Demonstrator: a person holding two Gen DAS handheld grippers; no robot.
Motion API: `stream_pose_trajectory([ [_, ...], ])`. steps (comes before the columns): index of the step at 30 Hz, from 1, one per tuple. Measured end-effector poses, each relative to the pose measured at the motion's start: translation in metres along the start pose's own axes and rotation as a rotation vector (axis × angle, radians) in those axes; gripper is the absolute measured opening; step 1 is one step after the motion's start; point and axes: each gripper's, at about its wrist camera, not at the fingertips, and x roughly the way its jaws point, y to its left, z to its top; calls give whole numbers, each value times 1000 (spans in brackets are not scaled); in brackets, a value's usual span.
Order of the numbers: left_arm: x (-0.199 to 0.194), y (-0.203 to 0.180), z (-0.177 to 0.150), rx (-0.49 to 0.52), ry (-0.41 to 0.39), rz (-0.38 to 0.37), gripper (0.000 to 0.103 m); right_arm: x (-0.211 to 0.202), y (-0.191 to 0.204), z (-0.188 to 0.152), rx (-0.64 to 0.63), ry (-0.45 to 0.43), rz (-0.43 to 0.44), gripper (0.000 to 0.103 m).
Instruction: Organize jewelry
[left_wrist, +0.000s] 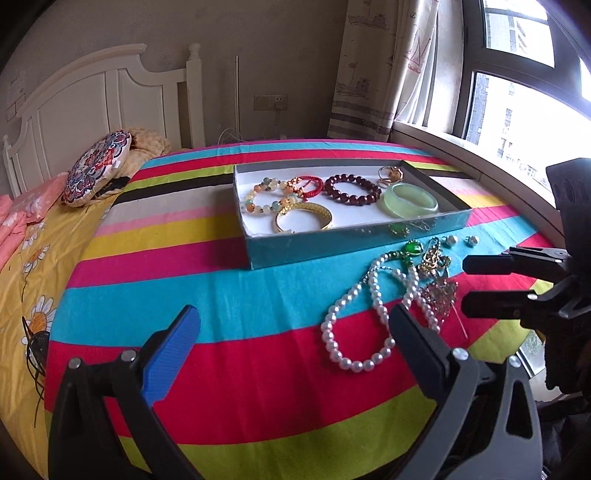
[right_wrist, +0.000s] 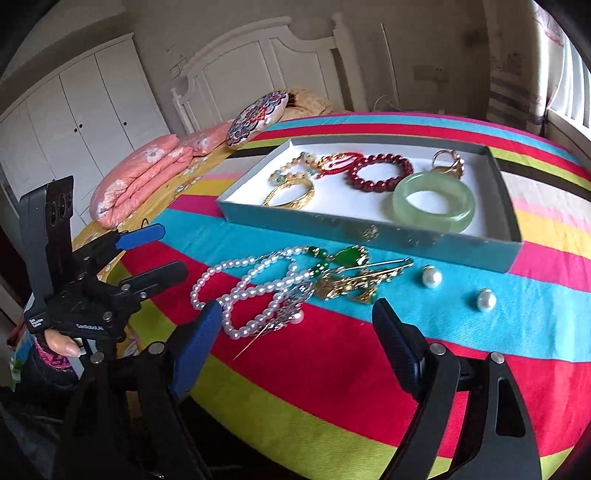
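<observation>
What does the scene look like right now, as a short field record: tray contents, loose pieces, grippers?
Tray: shallow blue cardboard box with white lining, on the striped bedcover
In tray: pale green jade bangle, dark red bead bracelet, gold bangle, red cord bracelet, multicolour bead bracelet, gold rings
Loose: white pearl necklace, tangled green-and-gold pendants, two pearl earrings
Left gripper: open, empty
Right gripper: open, empty

Home bedroom: white headboard (left_wrist: 92, 99), wardrobe (right_wrist: 74, 122), pillows (right_wrist: 144, 177), curtain (left_wrist: 373, 66) by window (left_wrist: 517, 92).
</observation>
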Motion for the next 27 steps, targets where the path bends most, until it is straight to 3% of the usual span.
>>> stream_pose_trajectory([
  [2, 2, 1, -3, -7, 8, -5, 101, 4, 3, -1, 3, 9, 4, 62],
  [9, -3, 2, -6, -7, -1, -25, 101, 15, 3, 2, 27, 61, 20, 43],
  [14, -6, -10, -8, 49, -6, -73, 101, 14, 9, 1, -24, 70, -45, 22],
  [18, -5, -23, -8, 99, 4, -107, 101, 8, 15, -3, -77, 42, -74, 15],
  [22, -2, -39, -6, 152, 21, -154, 91, -7, 15, -2, -126, -7, -144, 10],
  [25, 6, -48, -2, 176, 52, -200, 71, -19, 14, 1, -177, -40, -227, 10],
  [27, 12, -55, 0, 193, 61, -201, 69, -28, 8, 1, -181, -64, -280, 10],
])
